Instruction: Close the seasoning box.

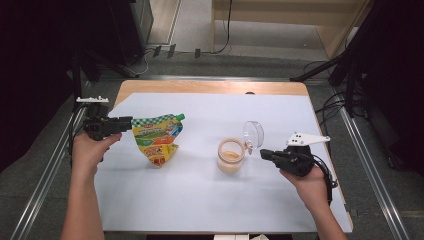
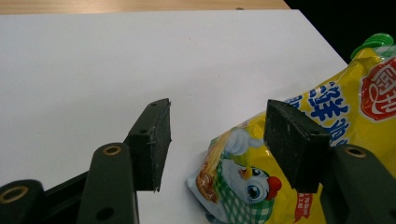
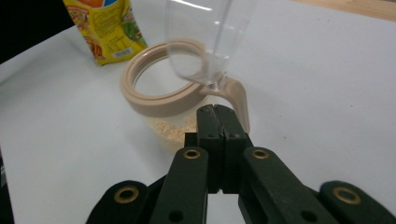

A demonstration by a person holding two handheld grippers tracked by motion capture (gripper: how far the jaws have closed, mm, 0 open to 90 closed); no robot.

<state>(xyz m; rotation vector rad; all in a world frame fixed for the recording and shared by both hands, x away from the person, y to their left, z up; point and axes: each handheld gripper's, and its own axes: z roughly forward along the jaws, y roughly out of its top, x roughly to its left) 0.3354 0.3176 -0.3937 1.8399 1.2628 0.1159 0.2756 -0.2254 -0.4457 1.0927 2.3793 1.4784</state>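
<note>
A yellow and green pouch (image 1: 157, 137) with a green cap (image 1: 180, 117) lies left of centre on the white sheet. My left gripper (image 1: 127, 122) is at the pouch's left edge. In the left gripper view the left gripper (image 2: 219, 135) is open, with the pouch (image 2: 336, 121) lying under and beyond its right-hand jaw. A clear jar (image 1: 230, 156) with a beige rim holds pale powder, and its clear lid (image 1: 253, 133) stands flipped up. My right gripper (image 1: 263, 153) is shut with nothing in it. Its tips (image 3: 217, 112) sit just short of the jar's beige tab (image 3: 238, 98).
A white sheet (image 1: 200, 200) covers the wooden table (image 1: 210, 87). Metal rails (image 1: 367, 165) run along both sides. Dark stands and cables stand on the floor beyond the far edge. The person's forearms come in from the bottom.
</note>
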